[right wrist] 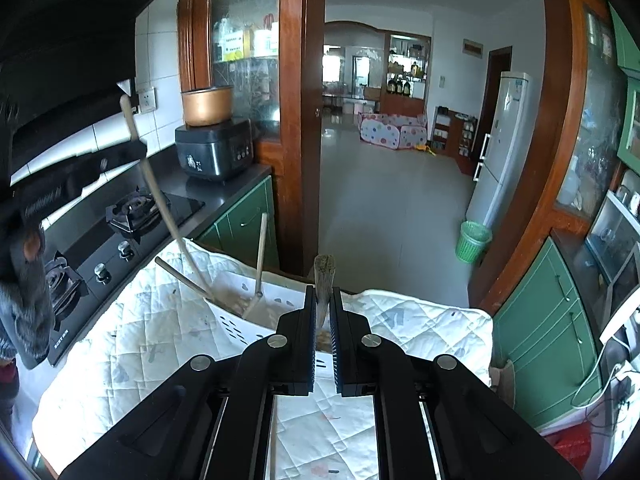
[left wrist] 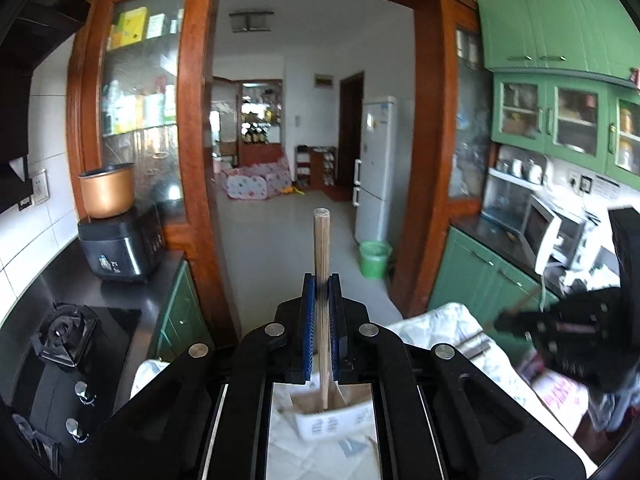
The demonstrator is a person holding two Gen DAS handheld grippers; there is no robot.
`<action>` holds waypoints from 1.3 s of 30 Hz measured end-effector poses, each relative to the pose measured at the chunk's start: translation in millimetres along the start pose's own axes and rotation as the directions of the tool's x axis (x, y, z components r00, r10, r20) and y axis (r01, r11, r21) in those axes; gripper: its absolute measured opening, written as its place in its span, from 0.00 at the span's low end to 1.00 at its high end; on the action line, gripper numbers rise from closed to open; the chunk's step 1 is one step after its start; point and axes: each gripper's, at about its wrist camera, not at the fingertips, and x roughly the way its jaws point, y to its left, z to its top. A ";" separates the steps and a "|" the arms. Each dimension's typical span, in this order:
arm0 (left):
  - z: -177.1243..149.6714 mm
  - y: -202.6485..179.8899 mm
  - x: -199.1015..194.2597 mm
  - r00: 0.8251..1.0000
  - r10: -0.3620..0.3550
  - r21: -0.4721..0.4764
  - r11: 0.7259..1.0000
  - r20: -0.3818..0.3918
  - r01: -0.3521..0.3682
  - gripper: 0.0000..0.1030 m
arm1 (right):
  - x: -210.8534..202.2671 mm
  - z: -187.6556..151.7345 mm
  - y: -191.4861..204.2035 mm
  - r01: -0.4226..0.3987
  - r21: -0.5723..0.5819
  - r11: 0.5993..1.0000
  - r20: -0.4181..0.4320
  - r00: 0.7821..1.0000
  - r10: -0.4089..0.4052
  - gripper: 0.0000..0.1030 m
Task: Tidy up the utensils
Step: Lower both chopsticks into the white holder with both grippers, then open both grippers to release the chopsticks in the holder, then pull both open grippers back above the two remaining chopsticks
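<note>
Both hands are busy over the quilted cloth (right wrist: 132,344) on the counter. The left gripper (left wrist: 321,280) has its fingers closed narrow on a wooden handle (left wrist: 321,248), held upright, with its lower end dipping into the white holder (left wrist: 332,420) just below. From the right wrist view that same utensil leans in from the upper left, its blade already inside the holder (right wrist: 236,320), next to a spatula (right wrist: 259,276) and another stick (right wrist: 184,278) that seem to be resting there on their own.

The right gripper (right wrist: 324,312) is also clamped narrow, on a second, rougher wooden handle (right wrist: 324,276) that stands up just behind the holder's right part; I cannot tell whether its lower end has entered the holder.

So I'd judge the sorting well along: two pieces stowed, one going in, one held ready. No loose utensils show on the cloth, though much of it is hidden by the grippers.
</note>
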 end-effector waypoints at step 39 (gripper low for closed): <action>-97.6 -3.3 -14.6 0.992 0.036 -0.077 0.996 -0.119 -0.046 0.65 | -32.0 -84.9 0.9 -0.020 0.087 0.996 0.071 0.997 0.014 0.33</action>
